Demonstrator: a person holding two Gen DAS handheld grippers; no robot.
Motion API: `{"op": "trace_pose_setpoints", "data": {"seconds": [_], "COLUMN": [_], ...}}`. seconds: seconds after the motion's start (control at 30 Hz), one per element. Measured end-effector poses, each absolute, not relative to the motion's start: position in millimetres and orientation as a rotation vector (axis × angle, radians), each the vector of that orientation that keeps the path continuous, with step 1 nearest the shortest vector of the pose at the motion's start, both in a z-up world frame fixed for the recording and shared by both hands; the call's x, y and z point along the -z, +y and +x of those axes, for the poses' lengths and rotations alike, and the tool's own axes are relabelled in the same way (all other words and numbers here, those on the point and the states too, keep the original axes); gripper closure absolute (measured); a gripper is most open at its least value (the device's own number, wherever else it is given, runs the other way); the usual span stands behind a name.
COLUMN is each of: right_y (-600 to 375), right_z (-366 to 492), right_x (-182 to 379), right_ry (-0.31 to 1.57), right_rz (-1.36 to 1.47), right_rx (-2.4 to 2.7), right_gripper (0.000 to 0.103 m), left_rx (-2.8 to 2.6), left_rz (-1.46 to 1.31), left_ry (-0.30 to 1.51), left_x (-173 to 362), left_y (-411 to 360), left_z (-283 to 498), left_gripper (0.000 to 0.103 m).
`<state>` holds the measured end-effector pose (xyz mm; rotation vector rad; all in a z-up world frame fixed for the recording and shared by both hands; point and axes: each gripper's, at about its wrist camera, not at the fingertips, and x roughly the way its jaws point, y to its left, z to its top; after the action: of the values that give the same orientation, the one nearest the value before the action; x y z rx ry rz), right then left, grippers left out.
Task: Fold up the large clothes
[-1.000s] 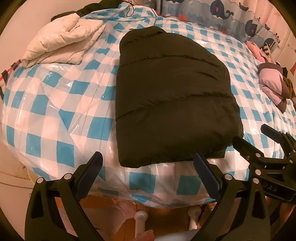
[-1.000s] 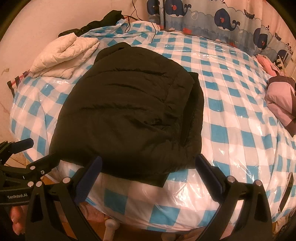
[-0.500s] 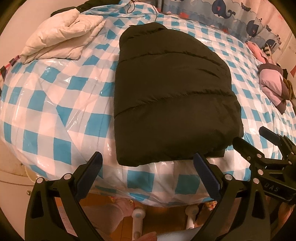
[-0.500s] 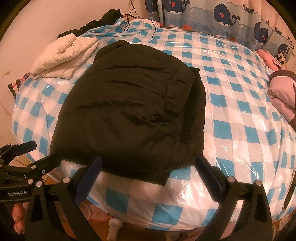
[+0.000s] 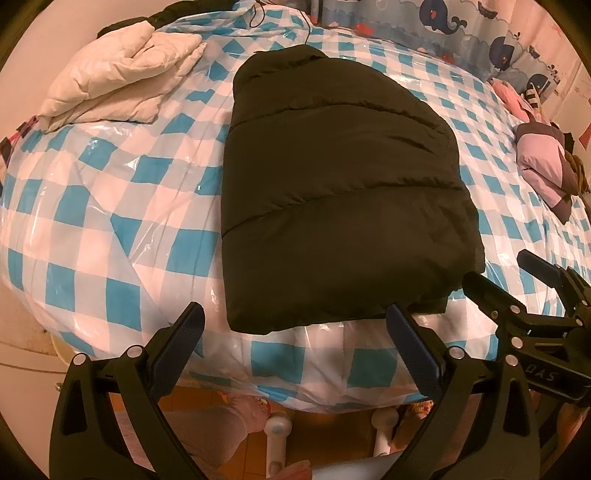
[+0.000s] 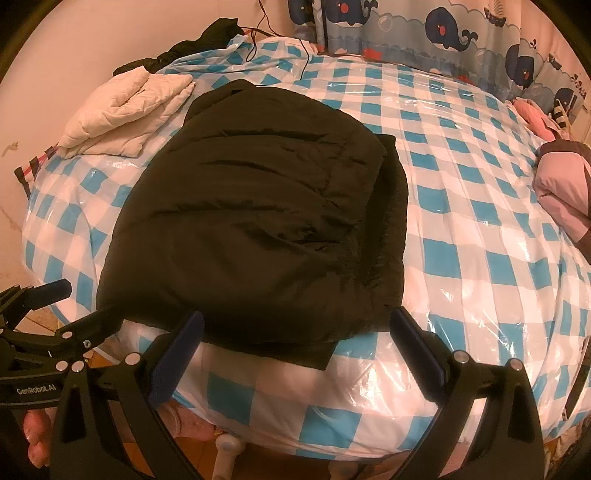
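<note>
- Since a second ago both cameras have edged closer to the bed, so the black puffer jacket (image 5: 340,192) fills more of each view and its near hem sits lower in the frame, just above the fingertips
- Folded into a thick block, the black puffer jacket (image 6: 255,218) lies in the centre of both frames on the blue-and-white checked cover (image 5: 92,229), its near edge at the front rim of the bed
- In the right wrist view a darker under-layer shows along the jacket's right side and pokes out as a flap at the lower centre
- The left gripper (image 5: 293,326) hovers at the bottom of its frame with fingers spread wide and nothing between them; the tips are just short of the jacket's near hem
- The right gripper (image 6: 295,330) is likewise spread wide and empty, its tips beside the near hem; in the left wrist view it shows at the right edge (image 5: 496,275)
- A folded cream quilted garment (image 5: 122,88) lies at upper left, well apart from the jacket
- A pink and brown bundle (image 5: 546,166) sits at the right edge
- A whale-print curtain (image 6: 443,29) runs along the top right
- Black cables (image 6: 306,48) trail over the far edge of the bed, and a dark garment (image 6: 192,46) lies behind the cream one
</note>
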<state>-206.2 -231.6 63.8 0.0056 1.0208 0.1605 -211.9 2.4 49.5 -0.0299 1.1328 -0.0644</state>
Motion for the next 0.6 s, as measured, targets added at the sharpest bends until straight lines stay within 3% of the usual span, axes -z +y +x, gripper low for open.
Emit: {"op": "trace_pose_setpoints", "data": {"seconds": [0.6], "right_y": [-233.4], "right_z": [-206.0], "right_x": [-63.9], "right_ry": [1.021], "right_rz": [0.003], "right_rx": [-0.161], "right_gripper": [0.007], "left_rx": [0.064], "left_rz": [-0.018], "left_ry": [1.13], "left_x": [-50.9], "left_y": [-2.2], "left_z": [-214.0], "left_gripper": [0.008]}}
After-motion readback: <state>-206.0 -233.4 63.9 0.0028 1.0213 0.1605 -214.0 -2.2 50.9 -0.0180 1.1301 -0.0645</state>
